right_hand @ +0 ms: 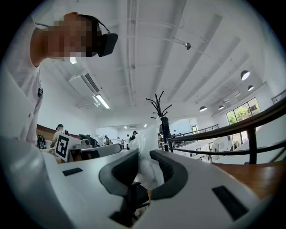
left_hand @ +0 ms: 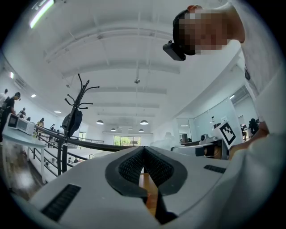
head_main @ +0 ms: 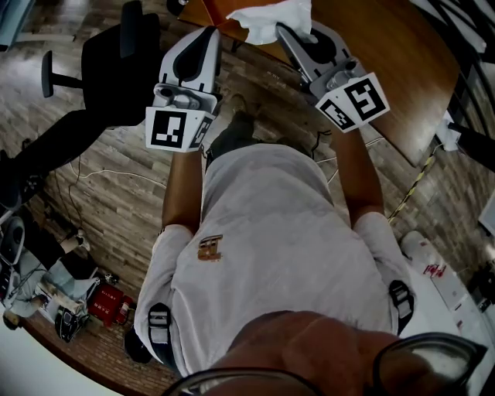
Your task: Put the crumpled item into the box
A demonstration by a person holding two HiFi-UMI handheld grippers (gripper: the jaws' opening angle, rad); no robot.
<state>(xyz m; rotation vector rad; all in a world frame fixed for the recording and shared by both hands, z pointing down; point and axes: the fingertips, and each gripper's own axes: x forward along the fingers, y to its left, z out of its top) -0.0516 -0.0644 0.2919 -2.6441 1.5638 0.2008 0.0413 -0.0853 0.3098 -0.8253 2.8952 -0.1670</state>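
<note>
Pinching the crumpled white item [right_hand: 144,145] between its dark pads, the right tool [right_hand: 142,162] is closed on the item's lower part, and the rest of the thin, wrinkled material billows up past the jaw tips. In the head view the crumpled item [head_main: 272,17] juts out beyond the tip of the right tool [head_main: 288,31] and hangs above the edge of the brown wooden surface [head_main: 390,58]. The left tool [left_hand: 143,154] has its ribbed pads pressed together with nothing between them; it is held beside the right one, over the wood-pattern floor [head_main: 116,205], just apart from the item.
</note>
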